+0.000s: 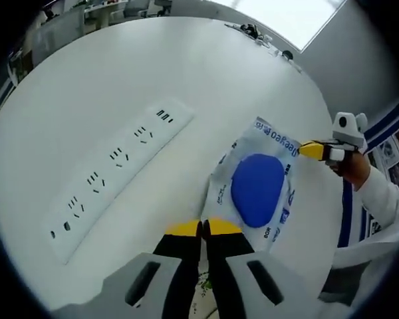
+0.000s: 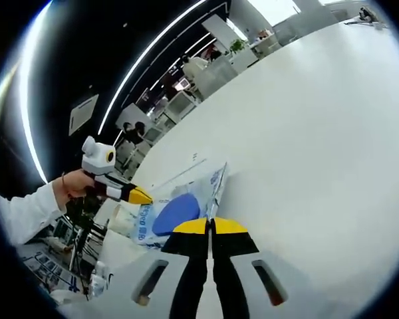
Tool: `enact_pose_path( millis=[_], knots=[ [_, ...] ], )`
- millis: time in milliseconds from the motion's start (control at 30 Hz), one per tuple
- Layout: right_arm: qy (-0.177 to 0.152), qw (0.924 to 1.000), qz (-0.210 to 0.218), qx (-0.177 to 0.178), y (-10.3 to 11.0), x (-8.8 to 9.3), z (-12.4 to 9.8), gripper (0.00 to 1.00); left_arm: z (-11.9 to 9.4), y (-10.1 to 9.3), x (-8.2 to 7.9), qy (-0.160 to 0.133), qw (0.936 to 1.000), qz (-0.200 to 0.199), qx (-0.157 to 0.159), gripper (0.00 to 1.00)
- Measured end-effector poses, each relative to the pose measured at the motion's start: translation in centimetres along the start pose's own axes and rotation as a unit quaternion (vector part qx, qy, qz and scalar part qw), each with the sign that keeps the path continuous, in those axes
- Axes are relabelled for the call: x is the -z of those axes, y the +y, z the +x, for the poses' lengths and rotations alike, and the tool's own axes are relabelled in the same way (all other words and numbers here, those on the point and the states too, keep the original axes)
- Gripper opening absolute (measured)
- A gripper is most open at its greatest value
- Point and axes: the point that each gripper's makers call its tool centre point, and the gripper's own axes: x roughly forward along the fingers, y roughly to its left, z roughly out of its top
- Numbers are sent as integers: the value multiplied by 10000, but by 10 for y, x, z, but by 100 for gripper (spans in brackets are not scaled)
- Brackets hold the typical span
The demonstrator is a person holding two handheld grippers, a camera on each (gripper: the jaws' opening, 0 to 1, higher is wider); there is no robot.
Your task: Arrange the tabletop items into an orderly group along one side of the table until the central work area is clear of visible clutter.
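1. In the left gripper view, the left gripper (image 1: pixel 203 228) has its yellow-tipped jaws pressed together right at the near edge of the plastic packet (image 1: pixel 256 183). We think it's pinching that edge, though the jaws cover the exact contact spot.
2. The packet is a clear printed bag with a blue oval item (image 1: pixel 257 189) inside. It lies flat on the white table (image 1: pixel 206 73), just beside the white power strip (image 1: pixel 113 166). We can't read the print; it's small and looks upside down.
3. The right gripper (image 1: pixel 312 150) comes in from the right of that view, its yellow tip at the packet's far corner. A hand (image 1: pixel 352 166) in a white sleeve holds it, partly cut off by the edge.
4. In the right gripper view, the right gripper (image 2: pixel 209 226) has its jaws clamped tight on the packet's (image 2: pixel 179 206) thin edge, which sticks up between the tips.
5. Same view: the left gripper (image 2: pixel 138 195) reaches the packet from the left, held by a hand (image 2: pixel 70 186).
6. Small clutter (image 1: pixel 263 36) sits at the table's far edge, too tiny to identify.
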Motion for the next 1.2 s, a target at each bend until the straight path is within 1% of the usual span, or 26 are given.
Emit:
enact_pose_path(
  millis=[167, 467, 633, 900, 967, 1033, 1200],
  knots=[
    [29, 10000, -2, 11, 1, 3, 0, 0, 3, -2, 4, 72, 10000, 33, 2, 0],
    [42, 10000, 27, 26, -1, 5, 1, 0, 3, -3, 7, 114, 9999, 58, -1, 0],
    [48, 10000, 62, 15, -2, 6, 1, 0, 2, -2, 7, 92, 9999, 124, -21, 0],
    [42, 9999, 131, -11, -2, 8, 1, 0, 0, -1, 7, 45, 9999, 114, -27, 0],
    [71, 9999, 104, -5, -3, 10, 1, 2, 0, -1, 7, 40, 9999, 162, -38, 0],
    [39, 10000, 80, 0, -3, 9, 0, 6, -1, 0, 7, 39, 9998, 171, -54, 0],
    [87, 9999, 64, 25, -4, 11, -1, 7, -1, 5, 6, 37, 9997, 217, -121, 5]
  ],
)
